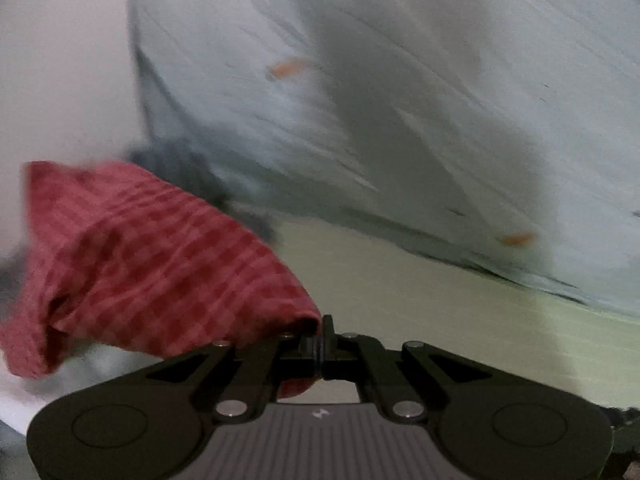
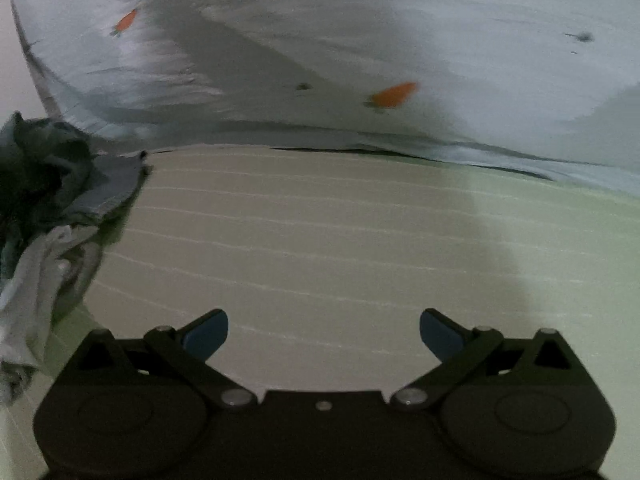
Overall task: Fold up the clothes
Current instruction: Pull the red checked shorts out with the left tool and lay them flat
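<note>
Red checked cloth bunches from pinched left tool.

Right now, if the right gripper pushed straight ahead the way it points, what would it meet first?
The right gripper is open with nothing between its fingers. Straight ahead lies bare striped mat, then the edge of the pale carrot-print sheet. It would likely meet the mat first, though depth is hard to judge.
</note>
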The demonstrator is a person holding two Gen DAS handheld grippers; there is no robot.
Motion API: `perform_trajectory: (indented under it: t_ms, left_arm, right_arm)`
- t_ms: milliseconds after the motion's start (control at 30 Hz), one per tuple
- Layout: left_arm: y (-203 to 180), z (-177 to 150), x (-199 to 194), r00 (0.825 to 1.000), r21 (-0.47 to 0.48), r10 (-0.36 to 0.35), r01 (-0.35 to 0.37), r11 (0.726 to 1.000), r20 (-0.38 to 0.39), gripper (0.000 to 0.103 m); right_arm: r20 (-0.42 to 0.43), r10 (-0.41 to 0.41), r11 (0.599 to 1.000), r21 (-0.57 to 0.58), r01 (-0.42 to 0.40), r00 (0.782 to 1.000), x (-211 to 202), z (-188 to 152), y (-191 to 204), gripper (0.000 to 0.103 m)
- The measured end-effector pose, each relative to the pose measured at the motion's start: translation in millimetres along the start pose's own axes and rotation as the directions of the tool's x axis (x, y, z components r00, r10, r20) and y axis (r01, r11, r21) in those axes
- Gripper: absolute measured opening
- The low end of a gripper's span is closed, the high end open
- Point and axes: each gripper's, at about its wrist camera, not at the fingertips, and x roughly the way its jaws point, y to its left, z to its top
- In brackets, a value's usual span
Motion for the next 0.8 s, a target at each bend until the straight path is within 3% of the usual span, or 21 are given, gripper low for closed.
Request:
perform_trajectory:
  t_ms: [67, 167, 233, 300, 367, 400, 467, 633, 800]
  left_arm:
    - [-36.5, -13.9, -2.6, 0.995, 0.035, -0.092, 0.094, 0.995, -0.037, 0.000]
    - [-91.3, -34.7, -6.6, 0.969, 0.081, -0.226, 0.234, 0.969, -0.098, 0.004]
    - [-122.9, -50.4, -13.1, 0.943, 0.123, -0.299, 0.317, 0.940, -0.147, 0.019]
    - [-148.7, -65.5, -20.3, 0.913, 0.160, -0.357, 0.390, 0.907, -0.197, 0.042]
    - [-154.3, -73.8, -26.9, 0.901, 0.161, -0.377, 0.413, 0.896, -0.215, 0.053]
    - [-153.3, -75.3, -29.0, 0.902, 0.157, -0.374, 0.410, 0.898, -0.216, 0.059]
    - [-143.1, -80.5, -37.4, 0.920, 0.131, -0.334, 0.364, 0.922, -0.206, 0.064]
    - [-96.1, -85.0, -33.7, 0.958, 0.016, -0.173, 0.182, 0.983, -0.227, 0.065]
    - [-47.8, -99.2, -39.3, 0.968, -0.055, -0.017, 0.003, 0.998, -0.250, 0.066]
  right_arm:
    - [0.005, -0.030, 0.999, 0.018, 0.030, 1.000, -15.7, -11.3, -22.1, 0.103]
    - [-0.007, -0.076, 0.995, 0.068, 0.077, 0.997, -35.5, -31.2, -58.8, 0.103]
    - [-0.022, -0.101, 0.989, 0.107, 0.102, 0.995, -43.2, -42.1, -80.9, 0.103]
    - [-0.037, -0.123, 0.982, 0.143, 0.127, 0.992, -50.0, -52.1, -101.3, 0.103]
    - [-0.036, -0.131, 0.977, 0.163, 0.135, 0.991, -56.6, -58.4, -115.5, 0.103]
    - [-0.033, -0.132, 0.977, 0.167, 0.136, 0.991, -60.1, -60.4, -119.9, 0.103]
    - [-0.029, -0.125, 0.978, 0.165, 0.128, 0.992, -64.2, -63.4, -122.8, 0.103]
    - [-0.043, -0.046, 0.990, 0.129, 0.051, 0.998, -56.3, -68.3, -113.1, 0.103]
    - [-0.069, 0.059, 0.996, 0.072, -0.054, 0.996, -35.2, -71.2, -89.1, 0.103]
